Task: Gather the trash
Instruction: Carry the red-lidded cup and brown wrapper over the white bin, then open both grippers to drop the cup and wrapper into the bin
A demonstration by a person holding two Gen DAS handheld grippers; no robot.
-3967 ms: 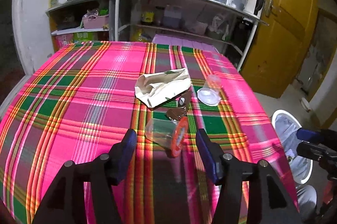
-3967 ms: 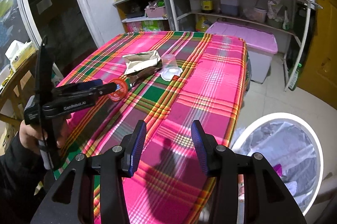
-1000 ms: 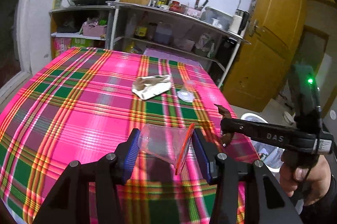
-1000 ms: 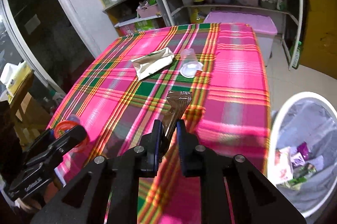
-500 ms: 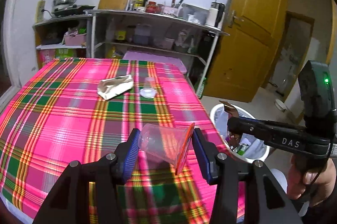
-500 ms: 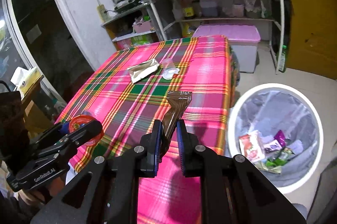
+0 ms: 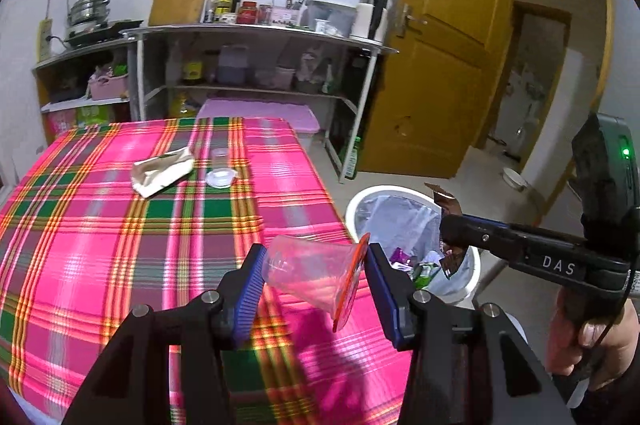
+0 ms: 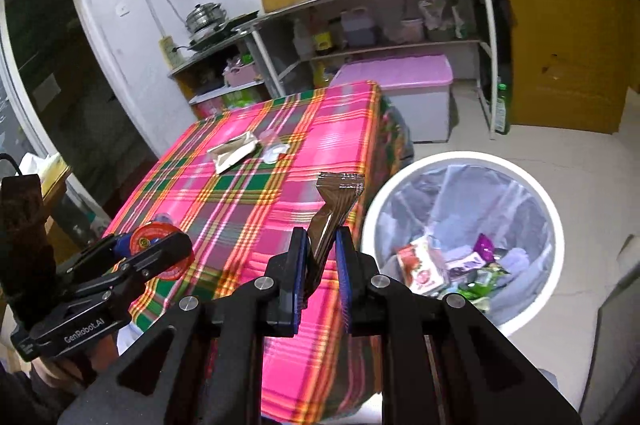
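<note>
My left gripper (image 7: 314,281) is shut on a clear plastic cup with a red lid (image 7: 316,275), held sideways above the table's right edge. My right gripper (image 8: 320,249) is shut on a brown foil wrapper (image 8: 334,201) and hangs between the table edge and the white trash bin (image 8: 532,177); the right gripper also shows in the left wrist view (image 7: 448,225), over the bin (image 7: 360,197). The bin holds several wrappers. A crumpled paper bag (image 7: 162,171) and a clear cup with its lid (image 7: 220,173) lie on the plaid tablecloth (image 7: 100,245).
Metal shelves (image 7: 256,37) with bottles and boxes stand behind the table. A purple-lidded storage box (image 8: 404,93) sits on the floor beside them. A yellow door (image 7: 436,65) is at the right. A green bottle (image 8: 500,109) stands by the shelf leg.
Both grippers have swung right, off the table toward the bin. The bin is now larger and nearer in both views. Each keeps its hold.
</note>
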